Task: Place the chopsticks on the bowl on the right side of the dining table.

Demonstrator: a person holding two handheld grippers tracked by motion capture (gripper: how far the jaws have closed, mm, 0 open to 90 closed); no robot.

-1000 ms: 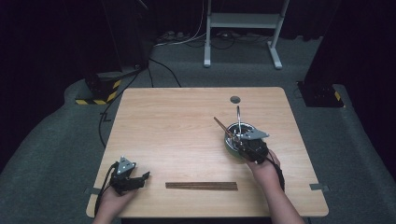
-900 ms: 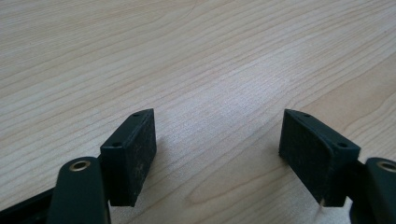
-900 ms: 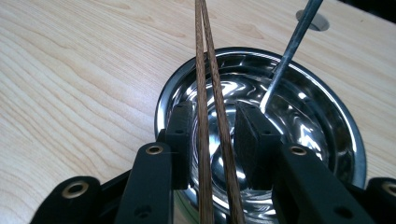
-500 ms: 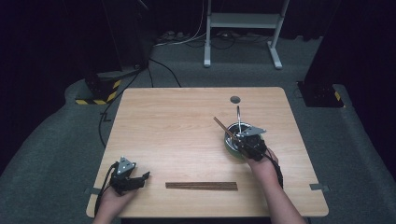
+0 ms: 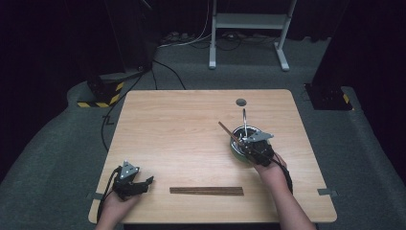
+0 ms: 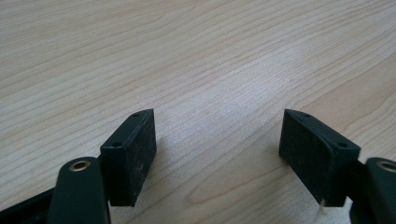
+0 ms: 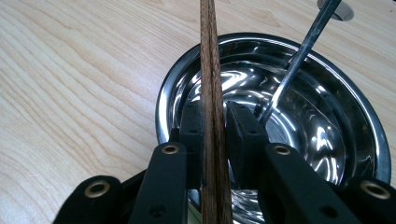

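Over the steel bowl (image 7: 280,116), right gripper (image 7: 214,123) clamping chopsticks (image 7: 211,93), left gripper (image 6: 217,140) wide apart, resting.

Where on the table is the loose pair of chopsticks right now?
In the high view, the chopsticks lie flat near the front edge, between the left tool and the person's right forearm.

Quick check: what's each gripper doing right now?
Left gripper: open, holding nothing, above the table.
Right gripper: closed on chopsticks over the steel bowl.
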